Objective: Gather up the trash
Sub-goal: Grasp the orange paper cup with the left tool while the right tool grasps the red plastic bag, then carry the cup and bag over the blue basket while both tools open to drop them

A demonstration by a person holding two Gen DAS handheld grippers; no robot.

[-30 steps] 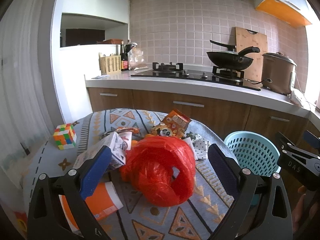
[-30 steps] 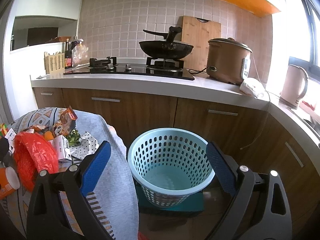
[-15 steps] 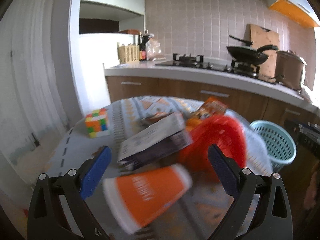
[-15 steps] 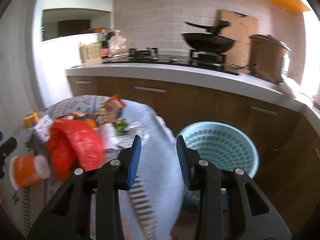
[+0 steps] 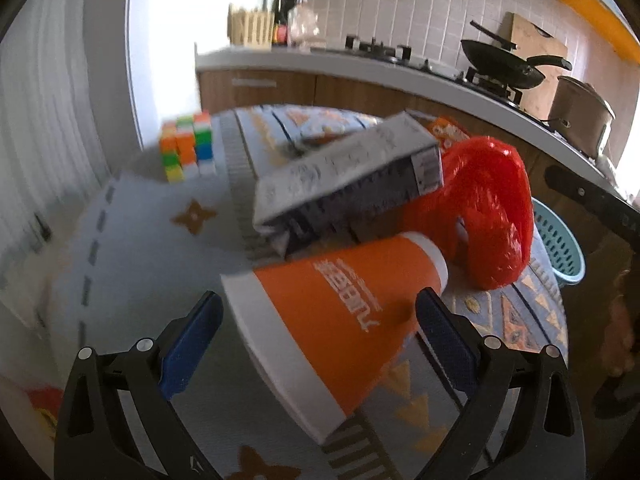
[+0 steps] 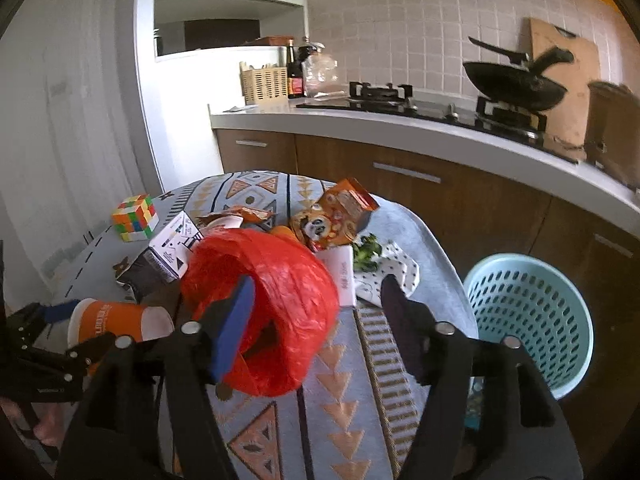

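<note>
1. My left gripper (image 5: 318,316) is spread wide, with the orange paper cup (image 5: 340,320) lying on its side between the fingers. The pads (image 5: 188,344) are not pressing on it; nothing is held.
2. The cup's wide mouth faces me, near the table's front left edge. Its narrow base points at the red plastic bag (image 5: 492,208).
3. A grey carton (image 5: 348,180) lies just behind the cup, leaning against the bag. A colour puzzle cube (image 5: 186,146) sits at the far left edge of the table (image 5: 132,248).
4. My right gripper (image 6: 316,320) is partly spread, and its jaws have just been opening wider. The left finger (image 6: 234,328) is in front of the red bag (image 6: 272,292); the right one is clear of it. No grip.
5. Behind the bag: an orange snack box (image 6: 340,216), a white packet, greens on a spotted cloth (image 6: 396,276) at the table's right edge.
6. The blue basket (image 6: 528,320) stands on the floor just beyond that right edge, by the cabinets.
</note>
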